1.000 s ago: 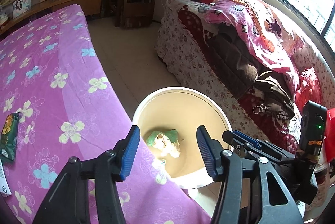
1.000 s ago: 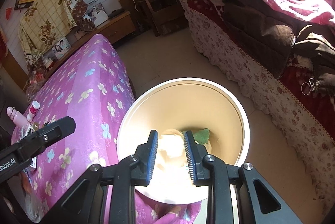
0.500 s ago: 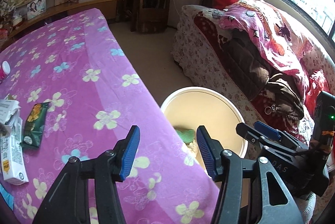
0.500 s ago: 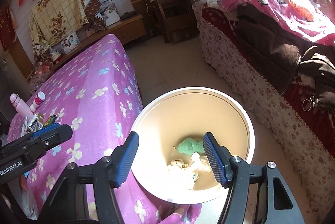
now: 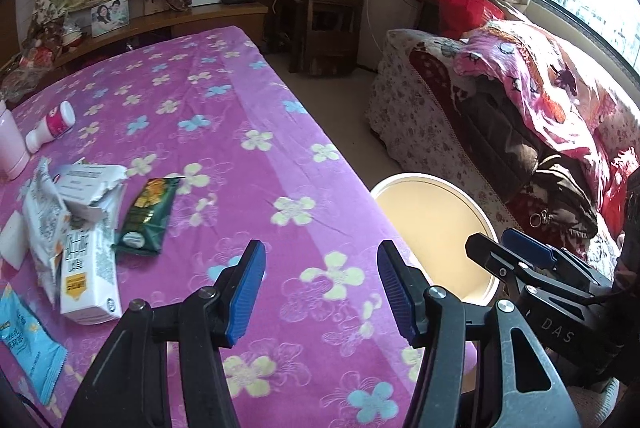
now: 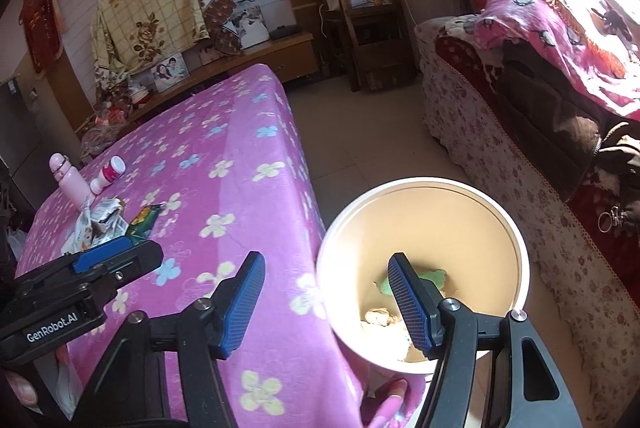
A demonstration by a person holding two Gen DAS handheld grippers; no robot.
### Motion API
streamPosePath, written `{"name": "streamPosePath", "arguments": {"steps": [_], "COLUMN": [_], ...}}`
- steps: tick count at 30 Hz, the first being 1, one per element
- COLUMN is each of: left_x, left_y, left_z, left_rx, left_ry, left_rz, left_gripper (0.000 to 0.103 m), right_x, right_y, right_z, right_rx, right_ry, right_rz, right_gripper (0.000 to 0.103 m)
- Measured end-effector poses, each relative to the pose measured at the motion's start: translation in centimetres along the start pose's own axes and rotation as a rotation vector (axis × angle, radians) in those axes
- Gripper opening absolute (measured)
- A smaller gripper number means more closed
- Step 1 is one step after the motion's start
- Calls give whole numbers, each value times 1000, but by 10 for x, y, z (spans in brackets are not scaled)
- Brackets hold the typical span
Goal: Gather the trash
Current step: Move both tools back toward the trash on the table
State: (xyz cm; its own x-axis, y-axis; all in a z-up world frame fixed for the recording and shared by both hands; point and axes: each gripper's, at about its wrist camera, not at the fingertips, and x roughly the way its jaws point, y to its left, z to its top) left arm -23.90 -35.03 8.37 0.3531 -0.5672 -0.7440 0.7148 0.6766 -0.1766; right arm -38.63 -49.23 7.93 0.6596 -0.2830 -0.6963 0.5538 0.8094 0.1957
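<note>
A round white bin (image 6: 424, 188) with a tan inside stands on the floor by the table's right edge; green and pale crumpled trash (image 6: 432, 278) lies in it. It also shows in the left wrist view (image 5: 440, 184). On the table's left lie a green snack wrapper (image 5: 150, 216), a white carton (image 5: 88, 276), torn white packaging (image 5: 80, 188) and a blue packet (image 5: 24, 344). My left gripper (image 5: 320, 288) is open and empty above the purple flowered tablecloth (image 5: 240, 108). My right gripper (image 6: 326, 302) is open and empty over the table edge and bin rim.
A pink bottle (image 6: 70, 182) and a small white-and-red bottle (image 6: 108, 174) stand at the table's far left. A sofa piled with blankets and clothes (image 6: 560, 68) runs along the right. A wooden chair (image 6: 360, 28) and a low cabinet stand at the back wall.
My right gripper opened and the pale trash it held now lies in the bin. Both grippers swung left and back, away from the bin toward the table and its litter.
</note>
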Motion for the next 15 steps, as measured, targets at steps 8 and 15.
{"name": "streamPosePath", "arguments": {"steps": [8, 15], "left_x": [-21, -40], "left_y": [34, 90], "left_z": [-12, -30], "left_rx": [-39, -129], "left_ry": [-16, -8], "left_rz": [41, 85], "left_gripper": [60, 62], "right_x": [5, 17], "right_y": [33, 71], "right_z": [-4, -11], "right_rx": [-43, -92], "right_ry": [22, 67], "right_rz": [39, 110], "right_gripper": [68, 68]}}
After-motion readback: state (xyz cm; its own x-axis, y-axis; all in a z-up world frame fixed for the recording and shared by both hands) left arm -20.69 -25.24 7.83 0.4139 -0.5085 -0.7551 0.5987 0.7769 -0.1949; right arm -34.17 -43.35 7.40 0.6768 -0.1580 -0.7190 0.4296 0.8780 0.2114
